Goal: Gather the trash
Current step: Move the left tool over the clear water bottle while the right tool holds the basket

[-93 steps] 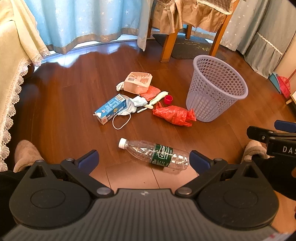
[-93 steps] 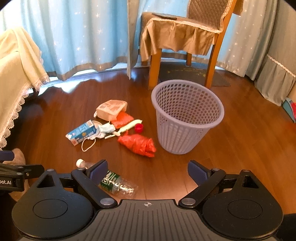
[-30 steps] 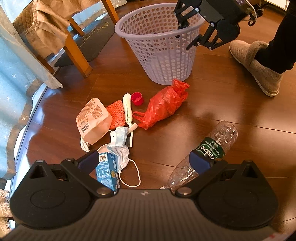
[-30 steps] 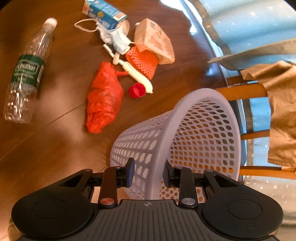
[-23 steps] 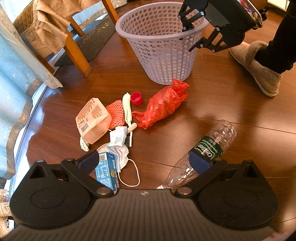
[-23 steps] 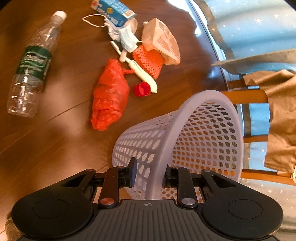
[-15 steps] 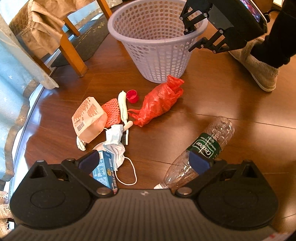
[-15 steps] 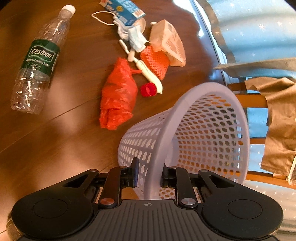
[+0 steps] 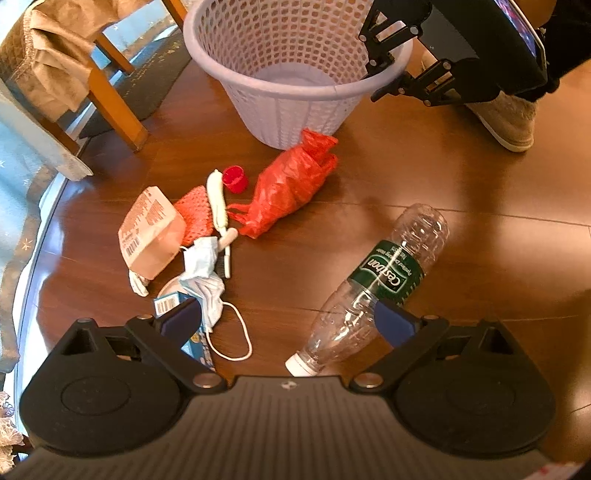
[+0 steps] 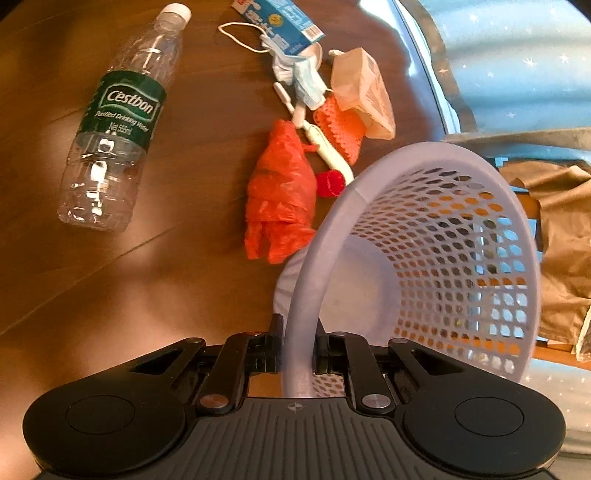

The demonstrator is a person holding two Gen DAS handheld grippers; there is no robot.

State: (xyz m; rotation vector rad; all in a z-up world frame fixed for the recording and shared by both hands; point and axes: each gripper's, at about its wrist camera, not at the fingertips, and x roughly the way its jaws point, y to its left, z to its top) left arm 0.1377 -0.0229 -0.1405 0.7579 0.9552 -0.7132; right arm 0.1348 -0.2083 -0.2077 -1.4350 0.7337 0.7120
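A lilac mesh basket (image 9: 288, 96) (image 10: 443, 258) stands tilted on the wood floor, its rim clamped in my right gripper (image 10: 297, 343), which shows at the basket's far edge (image 9: 384, 62) in the left wrist view. My left gripper (image 9: 288, 325) hovers open over the floor. A clear plastic bottle (image 9: 373, 284) (image 10: 118, 122) with a green label lies by its right finger. Past it lie a red plastic bag (image 9: 288, 192) (image 10: 280, 199), a red cap (image 9: 235, 178), a face mask (image 9: 203, 273), a blue carton (image 9: 177, 310) (image 10: 280, 18) and a pink packet (image 9: 151, 232) (image 10: 364, 92).
A wooden chair (image 9: 107, 92) draped in brown cloth stands left of the basket, with a dark mat behind it. Blue curtains (image 10: 498, 55) hang along the floor's edge. A person's slippered foot (image 9: 506, 118) rests at the right, beyond the basket.
The right gripper has tipped the basket and drawn it closer to the red bag. The left gripper has drifted a little toward the bottle and the trash pile.
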